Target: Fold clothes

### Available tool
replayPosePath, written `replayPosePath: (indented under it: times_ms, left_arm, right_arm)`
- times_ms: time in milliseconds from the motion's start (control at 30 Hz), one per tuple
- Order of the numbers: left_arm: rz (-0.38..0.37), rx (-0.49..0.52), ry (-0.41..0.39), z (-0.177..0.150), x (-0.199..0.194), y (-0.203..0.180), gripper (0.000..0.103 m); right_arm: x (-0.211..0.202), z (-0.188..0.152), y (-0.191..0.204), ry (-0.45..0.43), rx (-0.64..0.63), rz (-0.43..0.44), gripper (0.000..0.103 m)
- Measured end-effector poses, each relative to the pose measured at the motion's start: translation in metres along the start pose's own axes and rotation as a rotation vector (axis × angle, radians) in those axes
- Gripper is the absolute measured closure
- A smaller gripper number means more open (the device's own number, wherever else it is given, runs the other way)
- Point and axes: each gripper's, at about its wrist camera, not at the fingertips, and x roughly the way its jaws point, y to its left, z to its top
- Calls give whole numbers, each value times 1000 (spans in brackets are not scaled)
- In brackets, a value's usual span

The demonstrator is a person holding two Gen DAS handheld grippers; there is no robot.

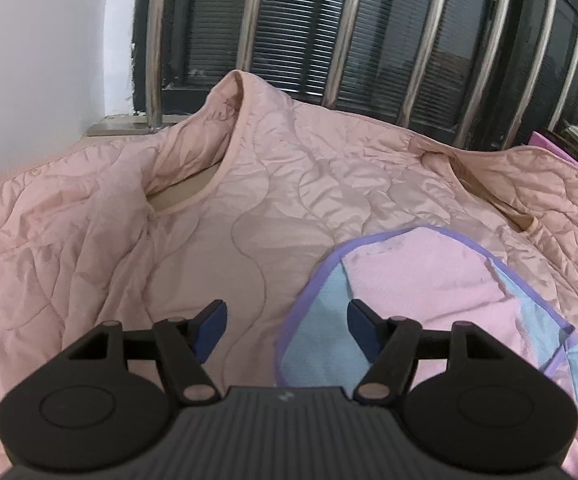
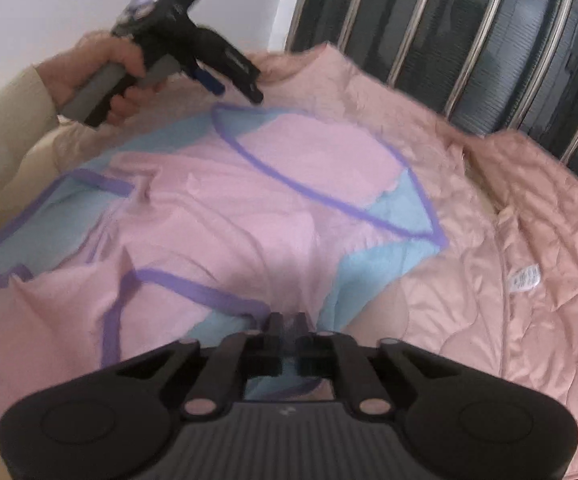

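A quilted peach jacket [image 1: 249,184] covers the surface, with barred dark shutters [image 1: 369,32] and a white wall [image 1: 41,40] behind. The pink garment [image 2: 217,208] lies mid-frame on it. The left claw [image 1: 285,322] gapes wide, empty; the right claw [image 2: 287,320] pinches the garment's hem.

Both wrist views look closely down; sharing pink garment [image 1: 429,280].

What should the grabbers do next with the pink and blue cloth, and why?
Probably the right gripper, shut on the cloth, should lift its edge and carry it across. The left gripper is open above the jacket, holding nothing, and the cloth lies rumpled, only partly folded.
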Motion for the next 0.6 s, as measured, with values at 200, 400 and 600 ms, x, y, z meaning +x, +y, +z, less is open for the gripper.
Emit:
replayPosePath:
  times_ms: [200,400,600]
  left_arm:
    - [27,2,-12,0,-1,0,35]
    - [29,-22,-72,5,-14,7,35]
    - [72,-19,-117,11,-28,3,35]
  right_arm:
    - [8,10,16,-31,-42,73,96]
    - [-8,14,9,-46,-65,36,72]
    - [-5,26,20,-110,-41,77,70]
